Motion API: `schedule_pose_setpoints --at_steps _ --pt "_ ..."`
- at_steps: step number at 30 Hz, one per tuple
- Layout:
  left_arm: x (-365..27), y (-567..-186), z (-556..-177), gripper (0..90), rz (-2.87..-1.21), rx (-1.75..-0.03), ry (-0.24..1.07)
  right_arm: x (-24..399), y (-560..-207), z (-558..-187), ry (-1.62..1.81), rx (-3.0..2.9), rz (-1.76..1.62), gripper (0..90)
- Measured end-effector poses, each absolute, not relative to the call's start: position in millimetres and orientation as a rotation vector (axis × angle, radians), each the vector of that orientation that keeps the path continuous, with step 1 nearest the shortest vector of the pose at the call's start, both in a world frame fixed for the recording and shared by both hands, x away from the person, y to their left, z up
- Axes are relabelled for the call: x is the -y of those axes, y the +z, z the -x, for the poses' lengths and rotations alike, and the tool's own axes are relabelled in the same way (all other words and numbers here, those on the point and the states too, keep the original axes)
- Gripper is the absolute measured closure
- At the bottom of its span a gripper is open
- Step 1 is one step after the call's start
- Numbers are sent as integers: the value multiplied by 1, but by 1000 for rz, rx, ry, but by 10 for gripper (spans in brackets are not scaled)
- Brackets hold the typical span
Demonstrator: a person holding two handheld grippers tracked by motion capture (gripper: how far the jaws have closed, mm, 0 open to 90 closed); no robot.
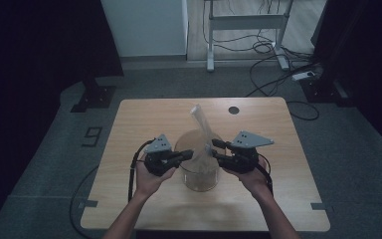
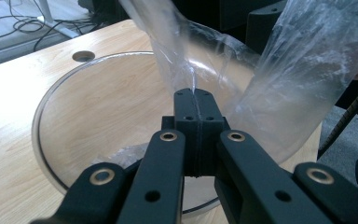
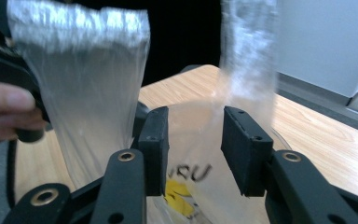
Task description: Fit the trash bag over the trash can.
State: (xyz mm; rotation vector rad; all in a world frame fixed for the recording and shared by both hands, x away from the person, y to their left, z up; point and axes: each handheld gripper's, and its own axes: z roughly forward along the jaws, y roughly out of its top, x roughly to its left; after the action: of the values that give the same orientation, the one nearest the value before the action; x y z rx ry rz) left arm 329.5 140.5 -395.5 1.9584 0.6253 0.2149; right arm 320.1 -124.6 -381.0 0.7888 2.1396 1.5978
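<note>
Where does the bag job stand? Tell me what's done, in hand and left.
Done: the bag stands in the clear tub. In hand: the left gripper is shut on the bag's film; the right gripper is open with film between its jaws. Left, probably: grip that side and spread the bag over the rim.

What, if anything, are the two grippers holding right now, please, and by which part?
The left gripper pinches the clear plastic bag at its edge over the glass jar; the right gripper is open, gripping nothing.
</note>
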Motion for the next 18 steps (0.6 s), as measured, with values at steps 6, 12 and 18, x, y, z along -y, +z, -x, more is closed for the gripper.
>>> schedule_pose_setpoints --at_steps 6,12,18 --pt "-141 -395 -328 900 -1953 -629 219 115 -388 -319 1550 -2189 -819 569" --pt "-143 -397 -327 900 -1948 -632 227 102 -402 -311 1378 -2249 -769 697" --pt "-148 -398 -325 900 -1943 -634 251 106 -407 -311 1372 -2275 -737 896"
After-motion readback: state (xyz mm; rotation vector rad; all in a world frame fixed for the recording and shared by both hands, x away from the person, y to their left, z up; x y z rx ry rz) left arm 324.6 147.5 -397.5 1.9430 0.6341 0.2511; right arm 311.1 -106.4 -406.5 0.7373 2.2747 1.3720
